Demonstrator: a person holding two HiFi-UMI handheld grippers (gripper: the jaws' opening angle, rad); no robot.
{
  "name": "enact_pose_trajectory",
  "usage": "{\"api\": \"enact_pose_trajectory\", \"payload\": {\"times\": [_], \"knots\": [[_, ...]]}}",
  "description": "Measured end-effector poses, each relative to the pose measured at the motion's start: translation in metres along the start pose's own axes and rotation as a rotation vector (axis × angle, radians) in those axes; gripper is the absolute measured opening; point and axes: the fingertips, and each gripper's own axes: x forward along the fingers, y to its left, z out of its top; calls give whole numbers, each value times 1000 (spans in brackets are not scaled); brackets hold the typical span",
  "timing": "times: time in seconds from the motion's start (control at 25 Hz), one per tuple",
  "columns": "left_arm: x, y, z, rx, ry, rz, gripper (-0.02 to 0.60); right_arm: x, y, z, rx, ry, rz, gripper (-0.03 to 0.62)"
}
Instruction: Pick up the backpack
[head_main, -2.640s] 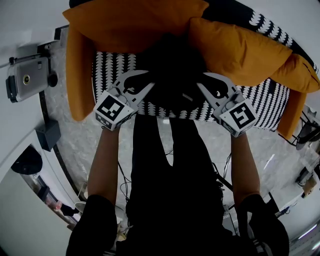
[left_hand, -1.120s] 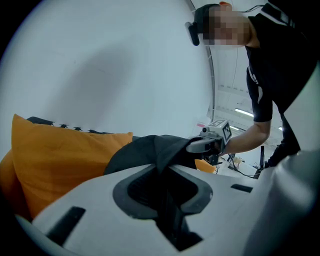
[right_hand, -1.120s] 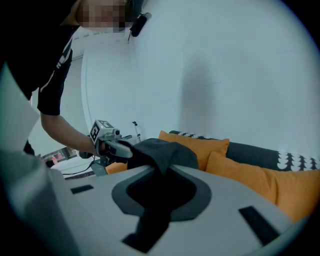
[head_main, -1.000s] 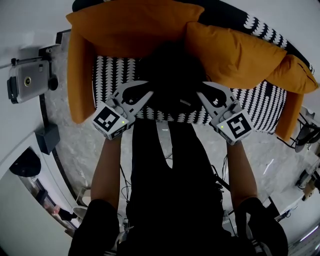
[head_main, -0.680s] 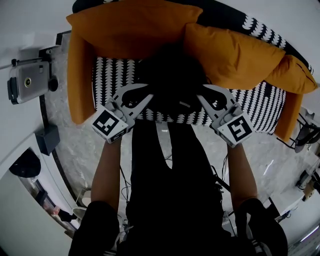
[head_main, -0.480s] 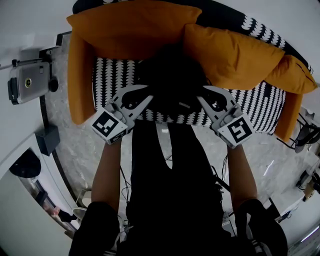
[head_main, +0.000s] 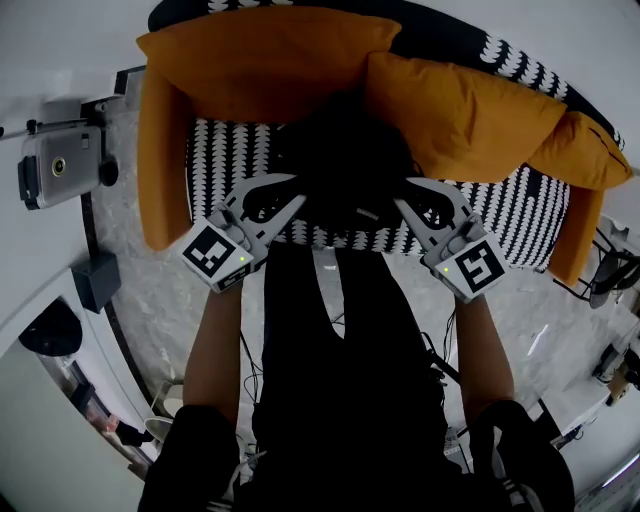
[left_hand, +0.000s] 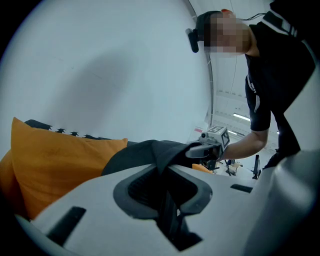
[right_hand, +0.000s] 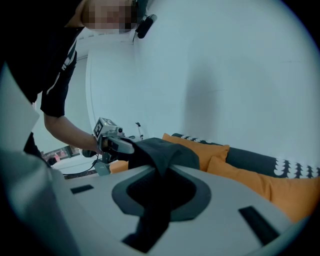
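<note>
head view: the black backpack (head_main: 345, 150) sits at the middle of the sofa (head_main: 225, 150), between the orange cushions (head_main: 260, 60) at the back and the seat's front edge. the left gripper (head_main: 288, 195) is in on its left flank, the right gripper (head_main: 408, 197) on its right flank. whether it's clear of the seat can't be told from up here. by the look of it, both grips are made and this is the lift itself. the next move calls for both hands rising together and level, so the bag doesn't tip or drag a strap out of the pinch.

left gripper view: the fingers (left_hand: 90, 210) are nearly together, clamped on a fold of dark fabric that runs straight up into the bag's body. the other gripper shows across the bag at its far side.

right gripper view: same story mirrored, with the fingers (right_hand: 235, 220) pinched on a black fold or strap, fabric hanging down through the gap, bag bulging just ahead.
</note>
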Motion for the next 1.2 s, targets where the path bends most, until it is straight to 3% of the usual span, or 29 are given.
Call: {"api": "enact_pose_trajectory", "payload": {"times": [0.6, 1.2], "knots": [[-14, -2, 20, 31, -17, 11, 67, -10, 12, 22, -13, -23, 17, 63], [-30, -21, 80, 61, -70, 11, 67, -28, 14, 81, -36, -70, 7, 63]]}}
